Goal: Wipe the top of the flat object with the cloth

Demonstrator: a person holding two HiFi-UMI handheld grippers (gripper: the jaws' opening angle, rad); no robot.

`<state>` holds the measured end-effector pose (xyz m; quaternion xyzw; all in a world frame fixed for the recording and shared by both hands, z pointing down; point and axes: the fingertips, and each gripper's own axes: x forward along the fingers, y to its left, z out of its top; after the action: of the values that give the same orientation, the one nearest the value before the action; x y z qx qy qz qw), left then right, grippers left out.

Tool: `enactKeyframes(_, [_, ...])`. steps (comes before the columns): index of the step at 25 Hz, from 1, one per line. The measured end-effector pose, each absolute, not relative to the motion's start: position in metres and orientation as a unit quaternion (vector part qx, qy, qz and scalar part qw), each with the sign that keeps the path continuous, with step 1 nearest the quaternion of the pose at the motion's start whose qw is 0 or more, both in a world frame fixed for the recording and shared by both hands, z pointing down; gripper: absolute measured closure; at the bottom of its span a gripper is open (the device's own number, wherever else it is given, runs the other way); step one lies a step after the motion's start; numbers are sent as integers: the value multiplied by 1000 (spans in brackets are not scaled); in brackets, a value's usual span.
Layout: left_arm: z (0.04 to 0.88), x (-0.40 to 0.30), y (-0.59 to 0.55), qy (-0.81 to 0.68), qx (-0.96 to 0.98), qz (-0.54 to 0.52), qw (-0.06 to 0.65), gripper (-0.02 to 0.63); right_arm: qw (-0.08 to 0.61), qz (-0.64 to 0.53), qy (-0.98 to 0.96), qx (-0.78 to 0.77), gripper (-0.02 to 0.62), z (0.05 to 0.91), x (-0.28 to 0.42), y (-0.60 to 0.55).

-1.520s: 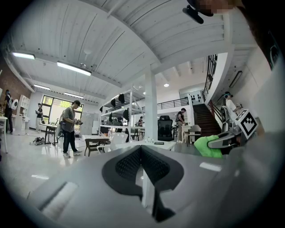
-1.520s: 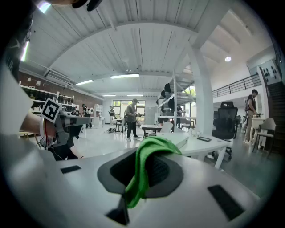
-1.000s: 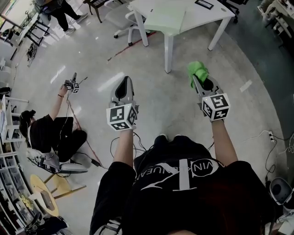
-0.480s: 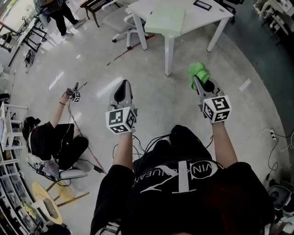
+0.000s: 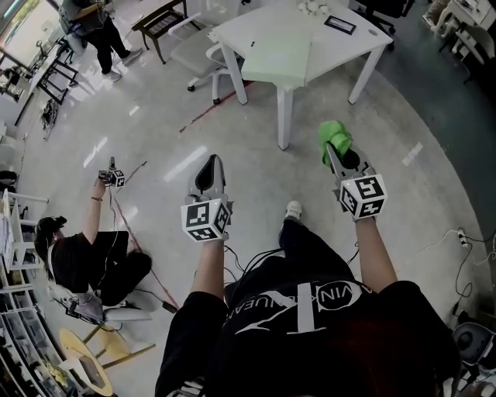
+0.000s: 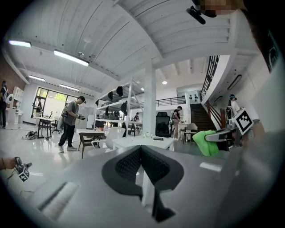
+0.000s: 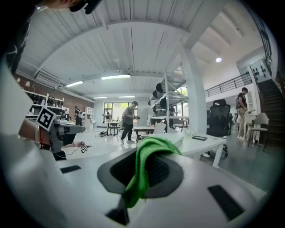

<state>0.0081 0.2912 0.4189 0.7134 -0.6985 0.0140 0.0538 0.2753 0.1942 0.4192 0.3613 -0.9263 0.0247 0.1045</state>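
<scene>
A green cloth (image 5: 335,133) is bunched in the tip of my right gripper (image 5: 334,145), which is shut on it and held in the air over the floor. In the right gripper view the cloth (image 7: 146,165) hangs down over the closed jaws. My left gripper (image 5: 210,161) is shut on nothing and held level beside it. Ahead stands a white table (image 5: 267,53) with a small dark flat object (image 5: 341,25) near its far right corner. That object (image 7: 199,138) lies flat on the tabletop, well beyond both grippers.
A person sits on the floor (image 5: 87,242) at the left holding another gripper (image 5: 111,177). A white chair (image 5: 195,48), a dark side table (image 5: 159,18) and a standing person (image 5: 91,22) are behind the table's left. Cables (image 5: 465,239) lie on the floor at the right.
The view has moved forward towards the white table, which now shows more of its top. Both grippers keep the same pose, with the cloth still held in the right one.
</scene>
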Motion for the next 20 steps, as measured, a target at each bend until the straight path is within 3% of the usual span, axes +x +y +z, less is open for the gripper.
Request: enactKeyframes(20, [406,3,71,-674,737,16,46,595,120,22,-923,364,558,421,263,7])
